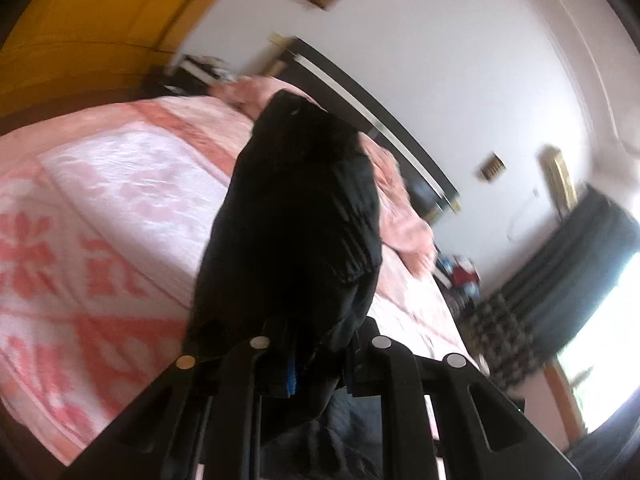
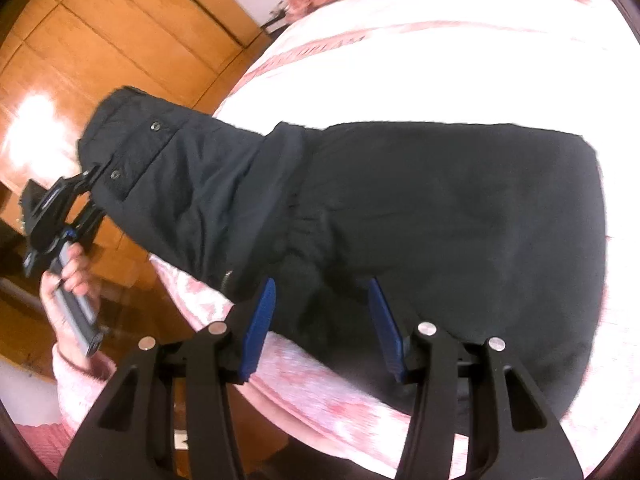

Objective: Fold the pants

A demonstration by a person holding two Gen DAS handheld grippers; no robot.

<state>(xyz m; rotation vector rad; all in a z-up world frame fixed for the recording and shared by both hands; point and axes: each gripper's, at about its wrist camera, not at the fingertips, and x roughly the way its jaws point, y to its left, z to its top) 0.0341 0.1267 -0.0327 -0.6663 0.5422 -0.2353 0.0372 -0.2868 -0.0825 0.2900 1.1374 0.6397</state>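
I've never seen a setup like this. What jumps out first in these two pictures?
First, the black pants: a dark mass sprawled across the pink patterned bedspread, one end lifted off the bed's edge. The left tongs clamp that raised end, held by a hand in a pink sleeve. Nearer the camera, the right tongs hover wide open over the cloth, blue pads showing.

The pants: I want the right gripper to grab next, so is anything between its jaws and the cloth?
Nothing visible. The right gripper is open just above the black pants on the pink bedspread, with only air between. The left gripper holds the waistband end up, off to the side.
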